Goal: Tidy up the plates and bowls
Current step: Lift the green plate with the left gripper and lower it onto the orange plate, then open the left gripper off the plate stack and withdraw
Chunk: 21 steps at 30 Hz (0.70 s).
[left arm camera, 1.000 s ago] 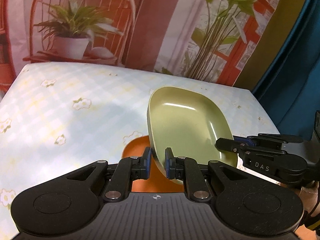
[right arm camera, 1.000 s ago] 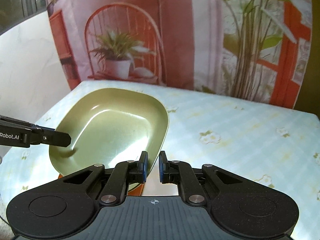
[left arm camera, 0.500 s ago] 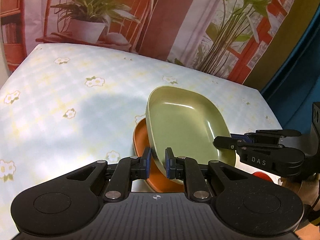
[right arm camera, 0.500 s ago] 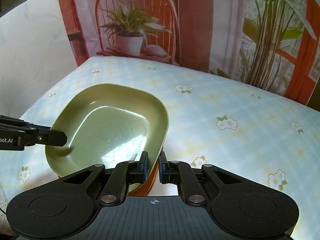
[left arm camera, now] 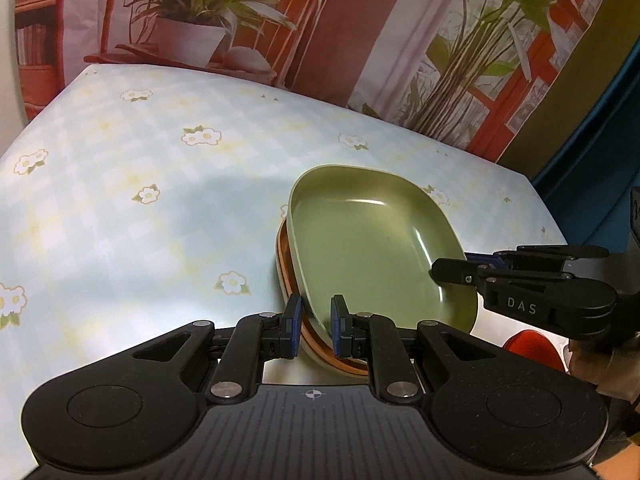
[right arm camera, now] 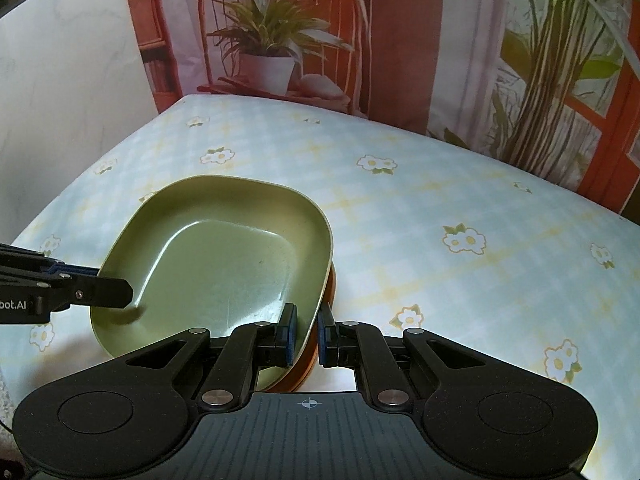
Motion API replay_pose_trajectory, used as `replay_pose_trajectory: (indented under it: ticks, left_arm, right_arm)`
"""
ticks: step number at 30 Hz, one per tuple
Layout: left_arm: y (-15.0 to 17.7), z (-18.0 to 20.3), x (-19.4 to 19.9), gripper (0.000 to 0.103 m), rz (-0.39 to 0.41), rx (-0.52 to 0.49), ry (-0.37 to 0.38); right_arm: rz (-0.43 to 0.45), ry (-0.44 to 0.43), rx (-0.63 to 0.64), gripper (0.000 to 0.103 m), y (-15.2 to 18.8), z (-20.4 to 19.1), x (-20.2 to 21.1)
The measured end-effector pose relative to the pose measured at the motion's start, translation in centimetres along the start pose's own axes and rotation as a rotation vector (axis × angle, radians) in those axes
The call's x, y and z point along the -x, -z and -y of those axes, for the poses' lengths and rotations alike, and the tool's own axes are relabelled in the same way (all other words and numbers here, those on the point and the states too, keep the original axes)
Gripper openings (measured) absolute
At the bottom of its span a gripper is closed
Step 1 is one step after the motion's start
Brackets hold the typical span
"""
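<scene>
Floral-cloth table, plant backdrop behind.
Left tongs and right tongs both clamping green dish rim, dish sitting in orange dish between them.

Left tongs and right tongs, both black with blue pads, are each narrowed around opposite rims of the same shallow rounded-rectangular green plate, reaching in from opposite sides, fingers roughly level.
</scene>
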<state>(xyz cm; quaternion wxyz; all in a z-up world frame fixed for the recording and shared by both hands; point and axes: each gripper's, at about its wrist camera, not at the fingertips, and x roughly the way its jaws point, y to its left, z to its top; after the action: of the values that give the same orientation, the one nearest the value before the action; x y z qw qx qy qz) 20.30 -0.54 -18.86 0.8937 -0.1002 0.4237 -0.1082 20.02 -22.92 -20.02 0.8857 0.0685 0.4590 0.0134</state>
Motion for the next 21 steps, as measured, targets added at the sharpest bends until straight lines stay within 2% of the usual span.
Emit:
replay_pose_trajectory:
  ticks: [9,16,21]
  left_arm:
    - [-0.10,0.13,-0.08,0.016,0.000,0.004,-0.002]
    - [-0.04,-0.02,-0.33,0.016,-0.008,0.005,-0.005]
    - [-0.12,-0.05,-0.37,0.016,-0.006,0.006,-0.008]
  right_arm:
    - [-0.005,0.010,0.020,0.010,-0.04,-0.17,-0.01]
    - [-0.002,0.013,0.026,0.016,-0.07,-0.42,0.03]
    - [-0.005,0.022,0.028,0.016,0.12,-0.18,0.06]
